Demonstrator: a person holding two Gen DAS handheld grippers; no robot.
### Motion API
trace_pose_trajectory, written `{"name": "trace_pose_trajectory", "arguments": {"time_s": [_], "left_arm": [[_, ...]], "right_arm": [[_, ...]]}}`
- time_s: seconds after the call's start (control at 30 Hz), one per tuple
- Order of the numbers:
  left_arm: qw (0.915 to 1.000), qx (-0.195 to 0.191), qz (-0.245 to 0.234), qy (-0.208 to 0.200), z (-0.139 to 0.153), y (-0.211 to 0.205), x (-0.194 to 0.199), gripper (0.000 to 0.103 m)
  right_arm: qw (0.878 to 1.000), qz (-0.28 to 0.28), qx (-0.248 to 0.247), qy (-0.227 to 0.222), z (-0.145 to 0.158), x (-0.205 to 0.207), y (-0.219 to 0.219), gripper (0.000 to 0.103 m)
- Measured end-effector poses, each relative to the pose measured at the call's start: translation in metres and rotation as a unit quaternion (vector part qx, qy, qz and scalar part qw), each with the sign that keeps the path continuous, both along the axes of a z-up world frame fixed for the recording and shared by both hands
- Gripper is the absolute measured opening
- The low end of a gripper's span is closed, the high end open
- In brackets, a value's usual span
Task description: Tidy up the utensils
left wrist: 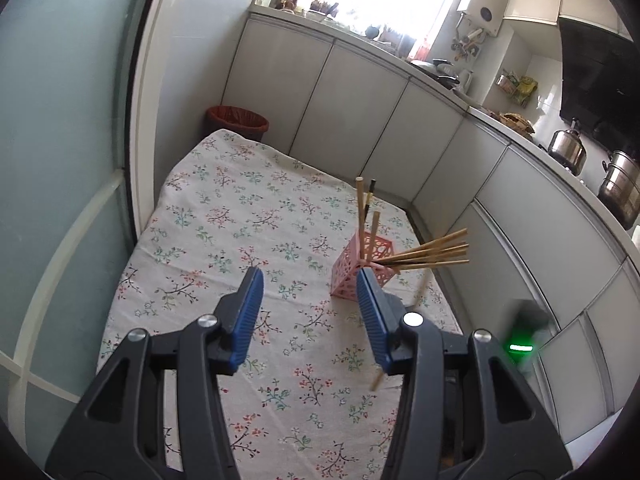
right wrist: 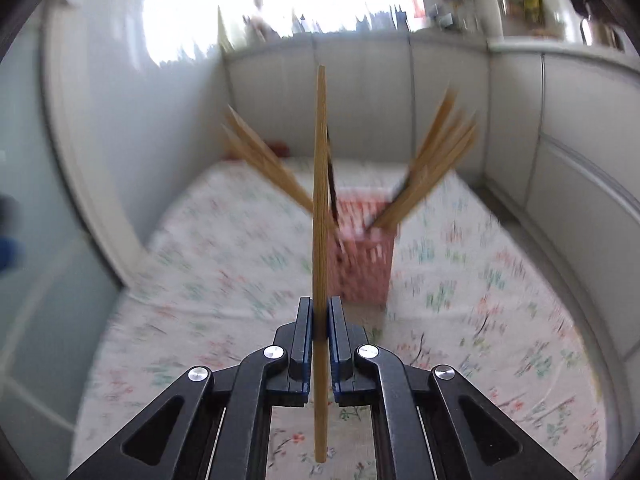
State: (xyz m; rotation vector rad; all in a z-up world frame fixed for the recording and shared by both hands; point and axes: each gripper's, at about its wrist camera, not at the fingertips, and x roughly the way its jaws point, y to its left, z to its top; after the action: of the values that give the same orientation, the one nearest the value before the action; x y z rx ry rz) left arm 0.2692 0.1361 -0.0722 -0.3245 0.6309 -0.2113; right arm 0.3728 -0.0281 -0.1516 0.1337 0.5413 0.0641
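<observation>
Chopsticks (left wrist: 424, 254): most stand in the pink holder, one bunch leaning out to the right, a few upright; one lies on the cloth, partly behind the left gripper's right finger.
Worktop (left wrist: 224, 216): covered by a floral cloth, set along white cabinet doors (left wrist: 360, 120).
Red bin (left wrist: 238, 120): on the floor past the worktop's far end.
Pink holder (left wrist: 352, 272): a perforated square basket standing on the cloth, toward the right side, just beyond the left gripper's tip.
Left gripper (left wrist: 310, 280): jaws partly apart, with nothing between them, above the cloth.
Right gripper (right wrist: 320, 312): jaws clamped on a single chopstick (right wrist: 320, 208), held upright in front of the holder; this view is blurred.
</observation>
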Motion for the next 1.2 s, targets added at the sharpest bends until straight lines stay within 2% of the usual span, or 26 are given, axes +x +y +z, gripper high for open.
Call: {"name": "trace_pose_trajectory", "arguments": {"time_s": [0.1, 0.27, 0.4, 0.5, 0.7, 0.8, 0.87, 0.97, 1.03, 1.1, 1.2], "left_arm": [[1.0000, 0.001, -0.003, 0.002, -0.002, -0.004, 0.001, 0.050], [1.0000, 0.005, -0.006, 0.001, -0.004, -0.008, 0.001, 0.050], [1.0000, 0.000, -0.007, 0.003, -0.004, -0.008, 0.001, 0.050], [1.0000, 0.000, -0.009, 0.002, -0.006, -0.009, 0.001, 0.050], [0.9999, -0.002, -0.011, 0.009, -0.014, -0.005, 0.011, 0.050], [0.9998, -0.006, -0.011, 0.018, -0.017, -0.001, 0.016, 0.050], [0.9998, -0.001, -0.004, 0.020, -0.018, 0.002, 0.019, 0.050], [0.9998, -0.001, 0.015, 0.015, -0.015, 0.011, 0.018, 0.050], [0.9996, -0.006, 0.027, 0.010, -0.012, 0.016, 0.017, 0.050], [0.9995, -0.012, 0.029, 0.005, -0.007, 0.016, 0.014, 0.050], [0.9996, -0.010, 0.024, -0.011, 0.004, 0.007, 0.005, 0.050]], "right_arm": [[0.999, 0.007, 0.041, -0.022, 0.035, -0.008, -0.020, 0.007], [0.990, 0.007, 0.113, -0.085, 0.093, -0.013, -0.058, 0.007], [0.984, -0.004, 0.108, -0.142, 0.128, -0.010, -0.066, 0.007], [0.981, -0.023, 0.103, -0.165, 0.145, 0.016, -0.063, 0.007], [0.972, -0.090, 0.082, -0.200, 0.144, 0.085, -0.052, 0.007], [0.972, -0.098, 0.061, -0.204, 0.126, 0.118, -0.042, 0.007], [0.973, -0.100, 0.042, -0.202, 0.104, 0.135, -0.034, 0.008], [0.978, -0.100, 0.043, -0.177, 0.073, 0.145, -0.030, 0.014], [0.976, -0.106, 0.057, -0.183, 0.073, 0.133, -0.037, 0.023], [0.971, -0.106, 0.061, -0.204, 0.086, 0.112, -0.043, 0.055], [0.964, -0.102, 0.049, -0.239, 0.114, 0.069, -0.052, 0.056]]}}
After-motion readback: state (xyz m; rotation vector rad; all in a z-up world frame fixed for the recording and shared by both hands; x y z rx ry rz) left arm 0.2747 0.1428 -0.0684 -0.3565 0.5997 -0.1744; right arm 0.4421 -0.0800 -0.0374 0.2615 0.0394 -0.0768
